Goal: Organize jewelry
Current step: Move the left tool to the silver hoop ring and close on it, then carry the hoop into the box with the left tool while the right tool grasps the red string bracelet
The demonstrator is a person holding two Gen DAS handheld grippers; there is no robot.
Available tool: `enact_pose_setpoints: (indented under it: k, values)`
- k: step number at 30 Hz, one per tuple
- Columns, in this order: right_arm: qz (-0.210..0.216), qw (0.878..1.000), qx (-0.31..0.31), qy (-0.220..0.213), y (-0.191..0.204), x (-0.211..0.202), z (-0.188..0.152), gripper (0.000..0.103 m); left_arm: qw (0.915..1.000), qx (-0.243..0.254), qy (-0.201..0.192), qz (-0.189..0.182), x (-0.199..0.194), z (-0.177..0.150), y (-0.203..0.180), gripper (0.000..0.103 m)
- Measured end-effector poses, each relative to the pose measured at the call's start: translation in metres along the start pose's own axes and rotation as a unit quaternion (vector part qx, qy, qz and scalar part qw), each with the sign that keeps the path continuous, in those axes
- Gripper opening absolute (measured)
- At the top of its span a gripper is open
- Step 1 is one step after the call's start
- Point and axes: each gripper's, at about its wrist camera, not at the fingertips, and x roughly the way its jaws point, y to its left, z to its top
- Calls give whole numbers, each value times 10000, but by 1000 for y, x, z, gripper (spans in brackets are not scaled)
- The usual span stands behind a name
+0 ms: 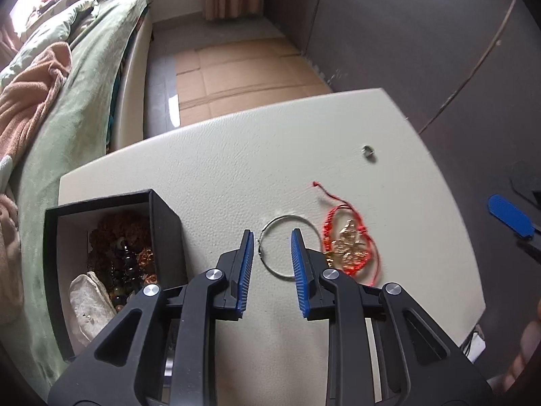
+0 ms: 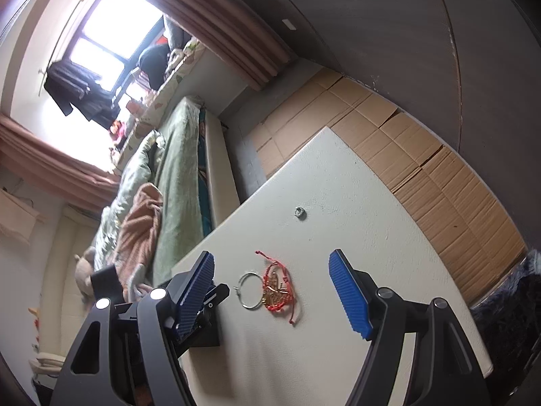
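Hoop [image 1: 287, 247] mid-worktop [image 1: 236, 169], beside red bracelet [image 1: 348, 247]; box [image 1: 111, 270] at left edge. Thin, light, springy wire, likely slippery: pinch the rim. Left gripper [image 1: 272, 233] jaws straddle it, unclenched; right gripper [image 2: 270, 270] jaws wide, empty.

No legible text or labels anywhere.
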Motion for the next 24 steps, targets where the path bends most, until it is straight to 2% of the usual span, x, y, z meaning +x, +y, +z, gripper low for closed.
enact_pose_setpoints:
  k: [7, 13, 14, 16, 20, 24]
  values:
    - [-198, 9992, -70, 338, -2, 23, 3, 66, 9991, 88, 296, 289, 17, 5, -5, 20]
    - [-232, 9987, -204, 403, 0, 24, 4, 66, 9977, 180, 386, 524, 27, 2, -10, 11]
    - [-252, 9985, -224, 427, 0, 25, 4, 64, 9975, 192, 372, 571, 27, 1, -10, 11]
    - [-303, 9979, -264, 512, -1, 30, 3, 60, 9971, 215, 334, 643, 27, 1, -12, 4]
    - [-350, 9959, -353, 758, -1, 46, -3, 44, 9978, 176, 288, 564, 22, 1, -9, 3]
    - [-455, 9923, -508, 1032, 3, 71, -11, 35, 9987, 154, 117, 478, 6, 5, -7, 3]
